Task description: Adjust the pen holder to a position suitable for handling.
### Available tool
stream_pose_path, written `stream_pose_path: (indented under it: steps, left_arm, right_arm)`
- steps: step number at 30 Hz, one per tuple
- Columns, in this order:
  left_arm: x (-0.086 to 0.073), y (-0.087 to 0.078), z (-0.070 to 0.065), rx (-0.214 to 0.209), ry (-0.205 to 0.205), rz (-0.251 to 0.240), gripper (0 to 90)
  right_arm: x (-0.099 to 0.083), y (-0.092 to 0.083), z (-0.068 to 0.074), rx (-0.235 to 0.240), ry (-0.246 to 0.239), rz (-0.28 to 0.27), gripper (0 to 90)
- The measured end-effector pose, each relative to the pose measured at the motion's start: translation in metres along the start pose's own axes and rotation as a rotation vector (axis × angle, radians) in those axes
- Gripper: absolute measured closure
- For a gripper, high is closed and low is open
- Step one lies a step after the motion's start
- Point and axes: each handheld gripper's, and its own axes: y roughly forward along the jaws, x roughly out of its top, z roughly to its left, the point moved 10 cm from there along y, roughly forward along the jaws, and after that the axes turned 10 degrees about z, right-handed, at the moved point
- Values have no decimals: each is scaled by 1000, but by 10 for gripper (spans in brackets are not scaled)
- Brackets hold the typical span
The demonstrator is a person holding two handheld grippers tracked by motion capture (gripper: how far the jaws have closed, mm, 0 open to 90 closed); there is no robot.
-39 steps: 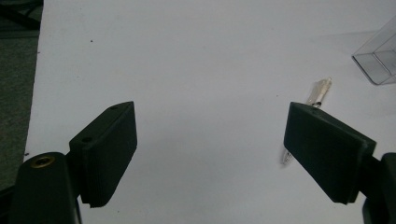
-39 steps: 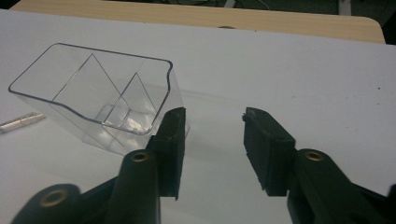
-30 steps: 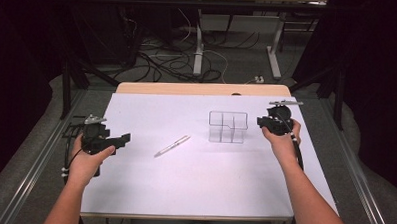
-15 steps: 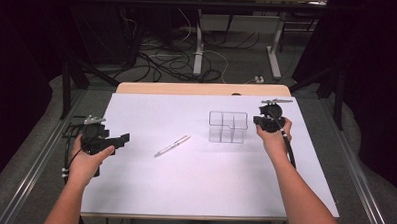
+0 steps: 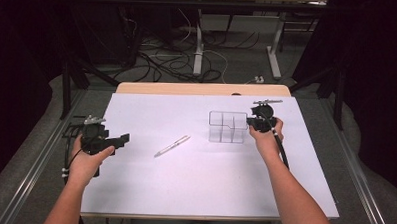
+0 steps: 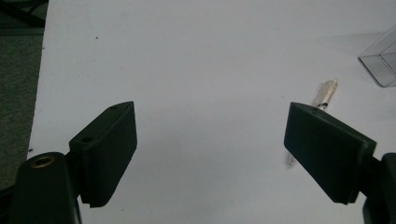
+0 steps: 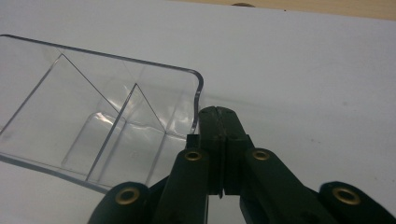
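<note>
A clear plastic organizer [image 5: 228, 127] with several compartments stands right of the middle of the white table [image 5: 193, 192]. My right gripper [image 5: 249, 123] is at its right wall. In the right gripper view its jaws are pressed together [image 7: 218, 112], with the tips against the organizer's [image 7: 93, 116] rounded corner; I see nothing between them. A silver pen [image 5: 172, 145] lies slanted near the table's centre. My left gripper [image 5: 125, 138] hovers at the left side and points toward the pen. Its jaws stand wide apart [image 6: 210, 149] with nothing between them. The pen [image 6: 325, 93] and a corner of the organizer [image 6: 383, 60] lie beyond them.
A strip of bare wood [image 5: 202, 88] shows along the table's far edge. Behind the table are cables [image 5: 158, 60] on the floor and desk legs [image 5: 274, 49]. Metal rails [image 5: 29, 171] run along both sides of the table.
My right hand has moved left and slightly down, bringing its gripper up against the organizer's right wall. The left hand, the pen and the organizer have stayed where they were.
</note>
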Motion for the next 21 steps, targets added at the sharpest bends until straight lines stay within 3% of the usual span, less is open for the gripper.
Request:
stream_pose_path:
  steps: [21]
  left_arm:
    - [0,0,1,-1,-2,0,170]
  right_arm:
    - [0,1,4,-14,18,3,900]
